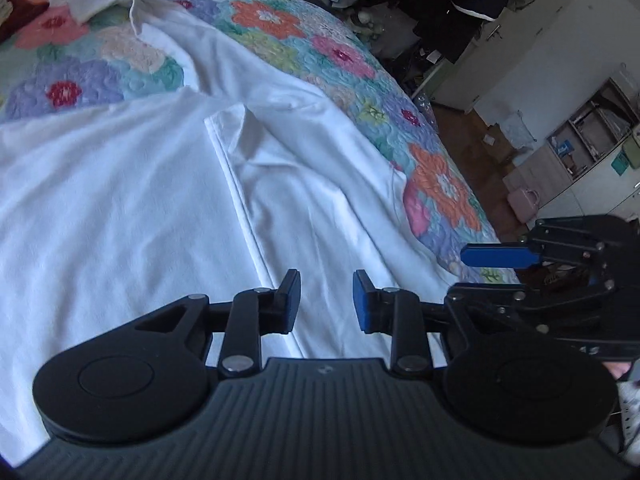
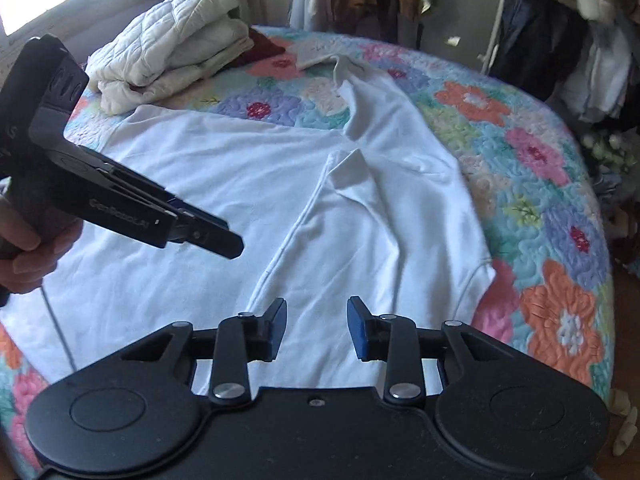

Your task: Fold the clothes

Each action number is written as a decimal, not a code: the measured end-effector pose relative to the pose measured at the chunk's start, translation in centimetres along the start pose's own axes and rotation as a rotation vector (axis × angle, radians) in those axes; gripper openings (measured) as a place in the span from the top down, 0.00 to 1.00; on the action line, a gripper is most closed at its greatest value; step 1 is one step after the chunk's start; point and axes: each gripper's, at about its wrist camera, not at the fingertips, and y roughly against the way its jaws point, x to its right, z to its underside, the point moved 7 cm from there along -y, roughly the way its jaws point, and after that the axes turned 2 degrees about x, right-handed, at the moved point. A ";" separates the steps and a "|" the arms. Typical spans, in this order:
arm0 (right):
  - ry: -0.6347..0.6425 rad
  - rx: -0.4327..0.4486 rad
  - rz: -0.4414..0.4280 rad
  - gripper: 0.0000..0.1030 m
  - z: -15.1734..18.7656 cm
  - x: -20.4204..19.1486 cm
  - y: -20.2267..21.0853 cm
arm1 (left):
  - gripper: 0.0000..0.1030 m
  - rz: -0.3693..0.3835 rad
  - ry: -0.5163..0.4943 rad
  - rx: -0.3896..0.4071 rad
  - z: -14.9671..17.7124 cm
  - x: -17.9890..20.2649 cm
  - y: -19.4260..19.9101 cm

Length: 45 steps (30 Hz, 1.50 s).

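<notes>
White garment [image 2: 248, 200] lies spread on the bed [image 2: 560, 240], over the floral quilt [image 1: 280, 24], reaching down to the near edge of the bed. One side panel is turned in over the body: its hemmed edge [image 1: 236, 184] runs up the middle from the near edge toward the far side, ending at a corner flap. A sleeve [image 2: 360, 80] trails away toward the far side of the bed, beside a folded white comforter [image 2: 172, 40] at the far left corner.

Long axis, as far as I can judge: near edge to far side, sleeve end pointing away from me. Collar and hem not told apart.

Left gripper [image 1: 326, 296]: fingers apart, holding nothing, hovering over the near end of the hemmed edge. Right gripper [image 2: 316, 326]: fingers apart, empty, hovering over the turned-in panel near the near edge.

Step, as a judgement: mid-fold, one side in. Fits either just-released or about to grasp; can't tell which. Any further fold calls for pinching both layers at an edge without dragging the loose panel askew.
</notes>
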 end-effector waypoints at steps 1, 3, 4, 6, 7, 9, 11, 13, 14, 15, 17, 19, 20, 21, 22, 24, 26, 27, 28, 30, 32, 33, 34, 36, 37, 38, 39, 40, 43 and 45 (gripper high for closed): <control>-0.005 -0.038 -0.043 0.62 -0.9 0.1 -0.4 | 0.73 0.005 -0.007 0.007 -0.7 -0.3 -0.3; -0.004 -0.060 -0.071 0.61 -1.8 0.6 -2.7 | 0.73 0.015 -0.017 0.016 -2.1 -1.0 -1.2; -0.012 -0.054 -0.074 0.61 -2.2 1.0 -4.0 | 0.73 0.018 -0.010 0.016 -2.5 -1.7 -2.0; -0.064 -0.008 -0.072 0.61 -2.6 2.2 -7.1 | 0.75 0.014 0.017 0.026 -3.0 -3.3 -3.5; -0.090 0.015 -0.071 0.61 -2.9 2.8 -8.7 | 0.75 0.012 0.030 0.030 -3.2 -4.1 -4.2; -0.105 0.048 -0.060 0.61 -3.1 3.6 -11.6 | 0.75 0.007 0.056 0.040 -3.7 -5.8 -5.7; -0.093 0.051 -0.063 0.61 -3.4 3.6 -14.1 | 0.75 0.002 0.078 0.049 -4.2 -7.2 -7.0; -0.071 0.052 -0.062 0.61 -4.0 3.7 -16.1 | 0.75 -0.009 0.081 0.055 -5.0 -8.0 -7.7; -0.061 0.067 -0.045 0.61 -4.5 4.0 -16.8 | 0.75 -0.015 0.083 0.058 -5.3 -8.4 -8.0; -0.058 0.089 -0.028 0.62 -5.1 4.5 -17.3 | 0.75 -0.020 0.084 0.062 -5.7 -8.8 -8.3; -0.081 0.139 -0.005 0.62 -6.3 5.8 -17.8 | 0.75 -0.030 0.087 0.070 -6.6 -9.6 -9.0; -0.104 0.193 0.024 0.62 -7.5 7.1 -17.9 | 0.75 -0.028 0.108 0.073 -7.4 -10.5 -9.5; -0.114 0.219 0.042 0.62 -8.0 7.7 -17.9 | 0.75 -0.026 0.120 0.074 -7.7 -11.0 -9.7; -0.121 0.241 0.072 0.61 -8.4 8.2 -17.7 | 0.75 -0.027 0.129 0.075 -8.0 -11.3 -9.9; -0.129 0.257 0.106 0.61 -8.5 8.6 -17.4 | 0.75 -0.028 0.139 0.077 -8.3 -11.6 -10.1; -0.170 0.276 0.132 0.60 -8.7 9.3 -16.8 | 0.75 -0.035 0.147 0.082 -8.8 -12.1 -10.2; -0.244 0.295 0.085 0.59 -8.6 9.6 -15.8 | 0.74 -0.055 0.135 0.097 -9.4 -12.3 -10.0; -0.293 0.305 0.039 0.56 -8.5 9.5 -15.2 | 0.74 -0.069 0.128 0.106 -9.7 -12.5 -9.8; -0.343 0.298 -0.001 0.53 -8.5 9.3 -14.6 | 0.74 -0.076 0.128 0.111 -10.0 -12.7 -9.4; -0.474 0.219 -0.087 0.48 -8.3 8.4 -13.7 | 0.74 -0.066 0.149 0.114 -10.4 -13.0 -7.7; -0.581 0.174 -0.217 0.48 -8.2 6.9 -12.3 | 0.74 -0.029 0.187 0.127 -10.8 -13.1 -5.2; -0.592 0.176 -0.292 0.47 -8.6 5.9 -11.6 | 0.74 -0.014 0.197 0.134 -11.1 -13.1 -3.7; -0.603 0.179 -0.368 0.47 -8.9 5.0 -10.9 | 0.74 -0.013 0.188 0.148 -11.5 -12.9 -2.3; -0.573 0.170 -0.410 0.47 -10.2 3.9 -10.6 | 0.71 -0.046 0.156 0.186 -12.7 -12.9 0.0; -0.545 0.163 -0.402 0.47 -11.0 3.6 -10.8 | 0.70 -0.072 0.149 0.204 -13.5 -13.3 0.6; -0.519 0.162 -0.382 0.47 -11.9 3.5 -11.1 | 0.70 -0.097 0.153 0.221 -14.4 -13.9 0.9; -0.497 0.177 -0.333 0.47 -12.9 3.8 -11.8 | 0.70 -0.122 0.171 0.241 -15.4 -14.8 0.8; -0.477 0.198 -0.281 0.47 -14.0 4.3 -12.4 | 0.70 -0.135 0.190 0.264 -16.5 -15.7 0.4; -0.419 0.268 -0.153 0.47 -17.1 6.1 -14.7 | 0.67 -0.161 0.221 0.325 -19.7 -18.4 -2.5; -0.424 0.278 -0.092 0.47 -18.3 7.8 -16.5 | 0.67 -0.216 0.194 0.339 -21.4 -19.8 -5.1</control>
